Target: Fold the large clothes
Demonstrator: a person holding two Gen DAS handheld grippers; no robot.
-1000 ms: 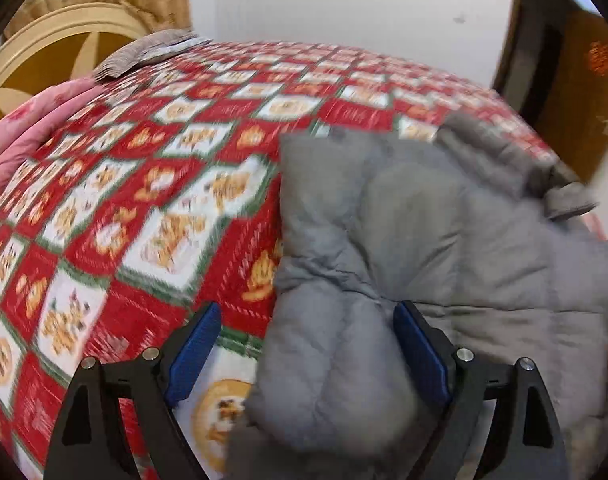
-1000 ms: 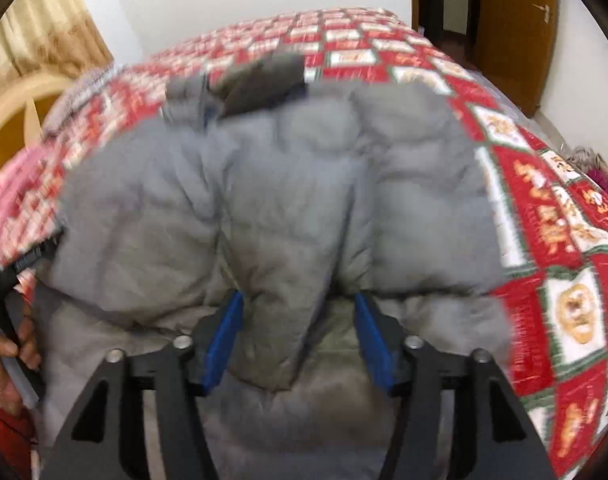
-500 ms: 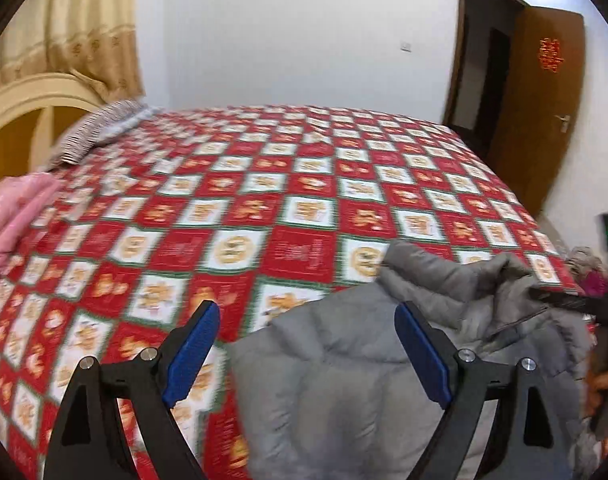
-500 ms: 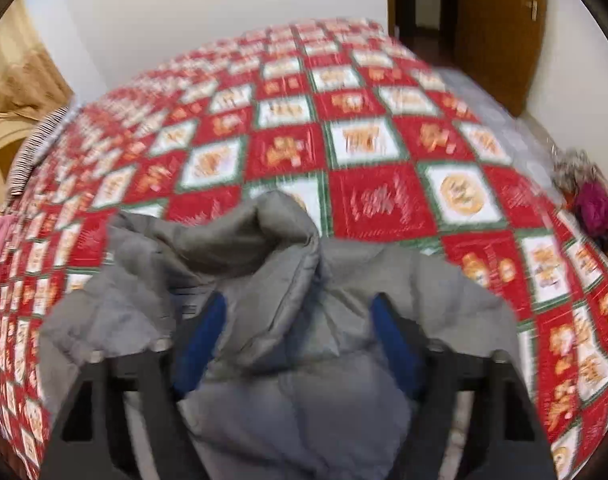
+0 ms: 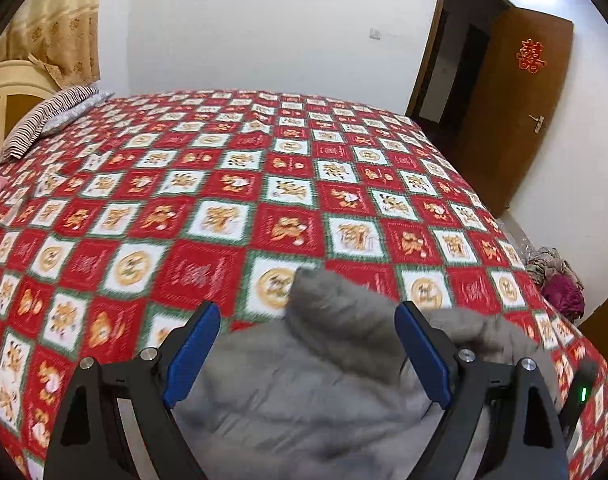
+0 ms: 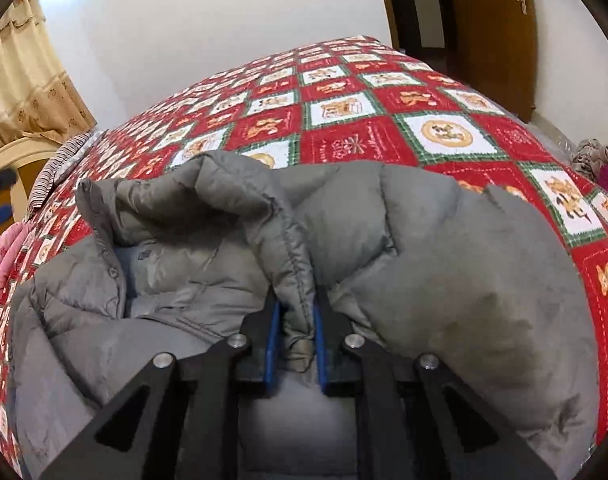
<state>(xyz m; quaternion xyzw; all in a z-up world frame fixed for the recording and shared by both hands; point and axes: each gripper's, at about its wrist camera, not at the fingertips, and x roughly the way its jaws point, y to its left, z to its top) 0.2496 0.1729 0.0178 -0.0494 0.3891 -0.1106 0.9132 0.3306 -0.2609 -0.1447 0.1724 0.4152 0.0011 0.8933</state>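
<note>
A grey puffer jacket [image 6: 443,248] lies bunched at the near edge of a bed with a red patterned quilt [image 6: 343,112]. My right gripper [image 6: 296,336] is shut on a fold of the jacket's front edge below the collar [image 6: 192,196]. In the left wrist view the jacket [image 5: 311,392] lies under and between the fingers of my left gripper [image 5: 307,352], which is open wide and holds nothing. A raised grey fold [image 5: 323,300] sticks up between its blue pads [image 5: 192,352].
A striped pillow [image 5: 48,120] and a cream headboard [image 5: 4,96] are at the far left. Pink bedding [image 6: 0,268] lies at the left edge. A brown door [image 5: 515,120] stands open at the right, with a clothes pile [image 5: 555,276] on the floor.
My right gripper has closed on the jacket's edge; it was open around the fabric before. Both grippers have pulled back toward the near edge of the bed, showing more quilt.
</note>
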